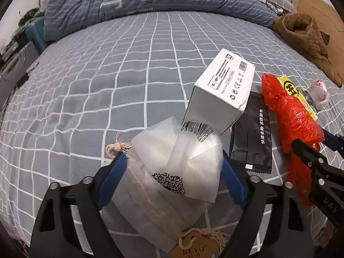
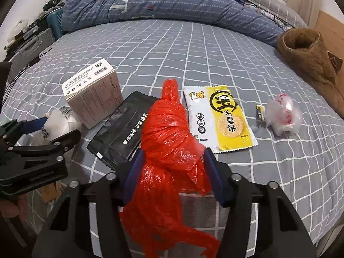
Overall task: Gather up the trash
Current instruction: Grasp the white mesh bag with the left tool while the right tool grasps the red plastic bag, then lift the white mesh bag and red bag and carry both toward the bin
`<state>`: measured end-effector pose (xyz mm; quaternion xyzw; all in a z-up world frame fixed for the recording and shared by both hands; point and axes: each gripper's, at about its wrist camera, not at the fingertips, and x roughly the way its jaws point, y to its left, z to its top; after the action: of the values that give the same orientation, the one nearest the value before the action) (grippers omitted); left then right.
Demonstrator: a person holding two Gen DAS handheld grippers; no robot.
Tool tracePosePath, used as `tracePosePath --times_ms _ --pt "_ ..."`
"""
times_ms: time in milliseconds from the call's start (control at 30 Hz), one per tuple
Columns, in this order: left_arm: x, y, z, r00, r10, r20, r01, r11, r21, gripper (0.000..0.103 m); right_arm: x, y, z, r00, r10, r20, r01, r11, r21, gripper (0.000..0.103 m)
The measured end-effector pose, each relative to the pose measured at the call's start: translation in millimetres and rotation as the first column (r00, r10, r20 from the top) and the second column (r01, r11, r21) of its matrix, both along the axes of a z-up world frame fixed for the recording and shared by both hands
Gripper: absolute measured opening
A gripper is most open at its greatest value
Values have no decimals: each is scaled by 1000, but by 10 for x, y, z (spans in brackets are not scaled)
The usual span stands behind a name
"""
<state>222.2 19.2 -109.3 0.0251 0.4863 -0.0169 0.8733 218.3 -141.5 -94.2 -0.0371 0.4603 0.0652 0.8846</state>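
Note:
My left gripper (image 1: 172, 165) is shut on a translucent white bag (image 1: 172, 172) with a barcode and a brown KEYU tag, just in front of a white box (image 1: 221, 90). My right gripper (image 2: 172, 167) is shut on a crumpled red plastic bag (image 2: 169, 139), which also shows in the left wrist view (image 1: 288, 111). On the bed lie a black sachet (image 2: 120, 133), a yellow and white snack wrapper (image 2: 217, 118) and a small clear crumpled wrapper (image 2: 283, 116). The left gripper (image 2: 49, 129) appears at the left of the right wrist view.
All lies on a bed with a grey checked sheet (image 1: 107, 75). A blue quilt (image 2: 161, 2) is bunched at the far side. A brown garment (image 2: 311, 64) lies at the right edge. A suitcase (image 2: 32, 45) and clutter stand beyond the left edge.

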Motion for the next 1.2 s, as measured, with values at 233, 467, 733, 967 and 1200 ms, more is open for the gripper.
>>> tracePosePath --times_ms 233,467,733,967,1200 --pt "-20 -33 -9 1000 -2 -10 2 1000 -11 61 5 -11 7 1000 -18 -6 18 1000 10 37" --pt "-107 -10 90 1000 6 -4 -6 1000 -20 56 -38 -51 68 999 -36 9 36 999 20 36" --pt "-319 16 239 1000 11 11 -11 1000 -28 56 -165 -54 191 999 -45 27 44 999 22 36" --pt "-521 66 409 999 21 28 -20 999 -36 56 -326 -36 332 998 -48 43 47 999 27 36" --pt "-692 62 558 999 20 48 -18 999 -30 56 -483 -15 493 997 -53 62 51 998 21 36"
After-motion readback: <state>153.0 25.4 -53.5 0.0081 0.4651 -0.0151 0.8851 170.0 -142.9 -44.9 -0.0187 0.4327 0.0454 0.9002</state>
